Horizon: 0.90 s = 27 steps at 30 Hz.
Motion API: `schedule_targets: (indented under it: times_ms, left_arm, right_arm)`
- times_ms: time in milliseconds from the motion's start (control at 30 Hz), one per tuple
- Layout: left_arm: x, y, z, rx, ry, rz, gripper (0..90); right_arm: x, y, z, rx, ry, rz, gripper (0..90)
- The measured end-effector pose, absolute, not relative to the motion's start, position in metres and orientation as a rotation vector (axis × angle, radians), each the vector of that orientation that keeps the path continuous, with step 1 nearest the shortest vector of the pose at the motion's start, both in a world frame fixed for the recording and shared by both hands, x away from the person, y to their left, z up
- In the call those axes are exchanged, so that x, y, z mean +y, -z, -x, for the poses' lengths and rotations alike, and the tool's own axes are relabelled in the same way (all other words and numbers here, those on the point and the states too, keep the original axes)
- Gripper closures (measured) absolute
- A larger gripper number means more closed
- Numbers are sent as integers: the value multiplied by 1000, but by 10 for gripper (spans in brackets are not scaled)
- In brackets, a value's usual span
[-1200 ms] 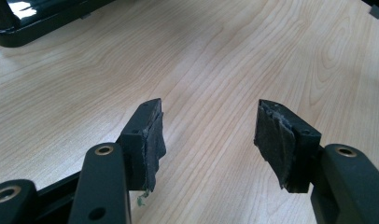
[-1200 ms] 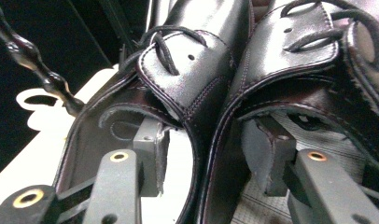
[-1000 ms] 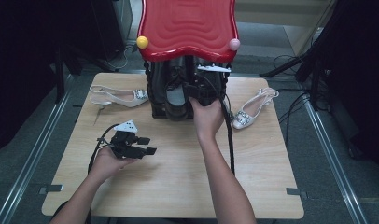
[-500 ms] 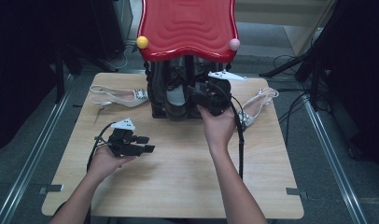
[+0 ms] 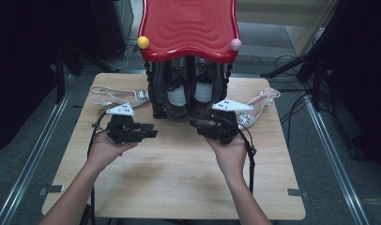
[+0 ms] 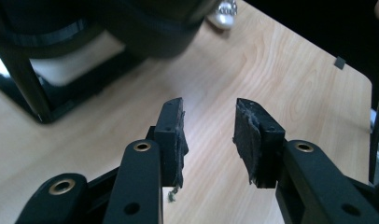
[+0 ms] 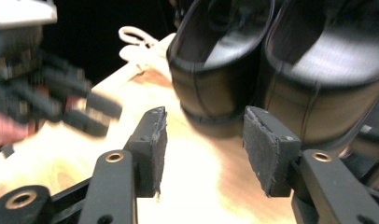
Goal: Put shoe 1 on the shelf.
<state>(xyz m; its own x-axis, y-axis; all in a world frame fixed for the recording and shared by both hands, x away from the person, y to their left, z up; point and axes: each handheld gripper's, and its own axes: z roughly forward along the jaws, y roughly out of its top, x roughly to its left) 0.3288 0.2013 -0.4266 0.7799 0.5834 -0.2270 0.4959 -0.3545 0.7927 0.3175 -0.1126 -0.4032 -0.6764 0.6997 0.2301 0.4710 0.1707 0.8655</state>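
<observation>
A pair of black leather shoes (image 5: 192, 93) stands on a low black rack (image 5: 156, 101) under a red wavy-topped shelf (image 5: 188, 26). My right gripper (image 5: 195, 123) hovers just in front of the shoes, open, with its jaws pointing left and nothing between them. In the right gripper view its jaws (image 7: 204, 116) frame the heel of one black shoe (image 7: 215, 70). My left gripper (image 5: 151, 131) is held left of it, jaws pointing right. Those jaws (image 6: 210, 109) have just been closing and stand half apart over bare wood with nothing between them.
One white sandal (image 5: 116, 96) lies at the rack's left and another white sandal (image 5: 260, 104) at its right. A yellow ball (image 5: 142, 42) and a pink ball (image 5: 235, 44) sit on the shelf's front corners. The wooden table (image 5: 179, 178) ends in metal rails on both sides.
The right gripper has drawn back from the shoes toward the person. The left gripper has risen and come closer to the rack, its jaws narrower than before.
</observation>
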Motion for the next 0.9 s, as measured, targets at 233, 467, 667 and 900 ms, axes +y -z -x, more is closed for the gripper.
schedule_targets:
  times_ms: [233,467,667,900]
  left_arm:
    - [188,375,-354,749,-175,-2052,672]
    - [178,328,-382,715,-219,-2065,800]
    - [169,288,-400,672,-240,-2054,840]
    - [152,249,-424,657,-267,-2049,848]
  right_arm:
    - [-122,428,-311,2277,-1477,-1166,498]
    - [-115,437,-309,2328,-1465,-1141,506]
    - [-104,443,-314,2352,-1463,-1123,529]
    - [-96,451,-324,2336,-1496,-1162,603]
